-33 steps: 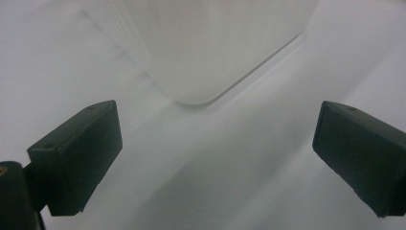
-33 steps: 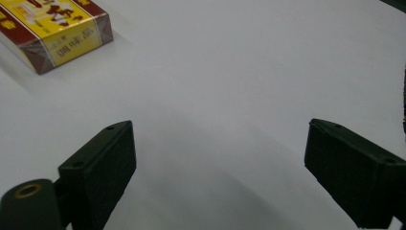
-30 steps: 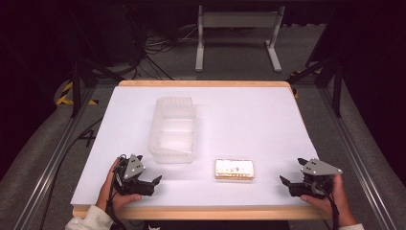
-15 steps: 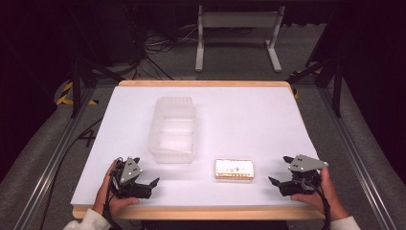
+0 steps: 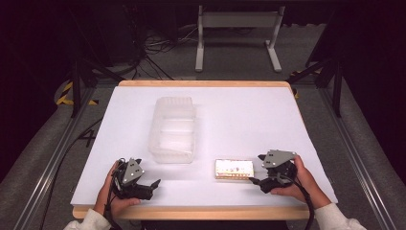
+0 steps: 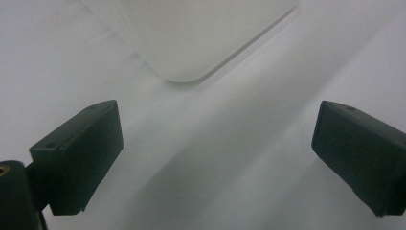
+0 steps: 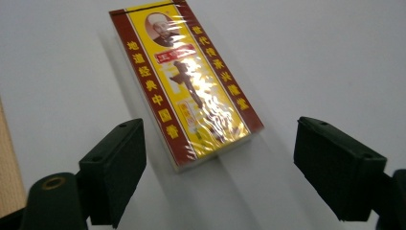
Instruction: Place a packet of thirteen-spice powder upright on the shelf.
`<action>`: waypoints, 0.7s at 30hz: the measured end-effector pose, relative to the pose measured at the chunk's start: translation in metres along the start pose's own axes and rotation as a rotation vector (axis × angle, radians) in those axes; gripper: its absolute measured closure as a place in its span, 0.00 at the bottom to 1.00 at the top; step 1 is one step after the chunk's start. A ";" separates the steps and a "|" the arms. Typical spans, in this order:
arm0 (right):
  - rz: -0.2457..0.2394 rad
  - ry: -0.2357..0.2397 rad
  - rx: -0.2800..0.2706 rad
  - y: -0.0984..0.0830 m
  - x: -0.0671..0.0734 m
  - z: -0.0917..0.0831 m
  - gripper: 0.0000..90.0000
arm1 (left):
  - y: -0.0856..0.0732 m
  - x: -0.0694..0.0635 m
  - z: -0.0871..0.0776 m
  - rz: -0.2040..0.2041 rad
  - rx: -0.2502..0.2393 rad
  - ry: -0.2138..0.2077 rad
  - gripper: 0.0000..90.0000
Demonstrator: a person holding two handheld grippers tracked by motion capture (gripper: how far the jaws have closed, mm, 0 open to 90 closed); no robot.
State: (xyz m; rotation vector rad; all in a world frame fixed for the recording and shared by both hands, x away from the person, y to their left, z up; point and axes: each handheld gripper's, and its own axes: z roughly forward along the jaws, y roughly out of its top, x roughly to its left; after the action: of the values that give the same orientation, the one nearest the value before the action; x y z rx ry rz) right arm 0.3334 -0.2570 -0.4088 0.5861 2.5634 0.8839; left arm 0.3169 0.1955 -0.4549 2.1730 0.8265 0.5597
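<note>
Approach step: right gripper (image 5: 255, 179), jaws narrowing but clear, just beside the yellow box (image 5: 234, 169); next, straddle and clamp it; left gripper (image 5: 154, 184) wide, empty.

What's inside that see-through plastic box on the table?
Nothing shows inside the clear plastic box: only the white table through its bottom. Its ribbed walls blur the far end, so something tiny there could be hidden.

The right gripper (image 5: 255, 180), in the person's right hand (image 5: 298, 179), has slid leftward along the near edge of the white table (image 5: 249, 120) toward the flat yellow-and-red cellophane-wrapped box (image 5: 234, 169). Its jaws have just been closing, with the box's near end just ahead of them, untouched.
</note>
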 end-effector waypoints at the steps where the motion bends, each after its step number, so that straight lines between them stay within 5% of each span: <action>1: -0.024 0.001 0.014 0.008 0.002 0.006 0.21 | 0.000 -0.001 0.000 0.004 -0.001 0.000 0.05; 12: -0.135 0.075 0.102 0.048 0.003 0.038 0.23 | -0.001 0.000 -0.001 0.007 0.002 -0.004 0.05; 21: -0.163 0.137 0.127 0.066 0.007 0.057 0.22 | -0.002 -0.001 -0.002 0.009 0.007 -0.007 0.05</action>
State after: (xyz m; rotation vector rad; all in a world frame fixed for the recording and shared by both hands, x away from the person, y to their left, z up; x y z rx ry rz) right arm 0.3709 -0.1777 -0.4095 0.3555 2.7597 0.7330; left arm 0.3139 0.1967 -0.4552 2.1851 0.8165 0.5540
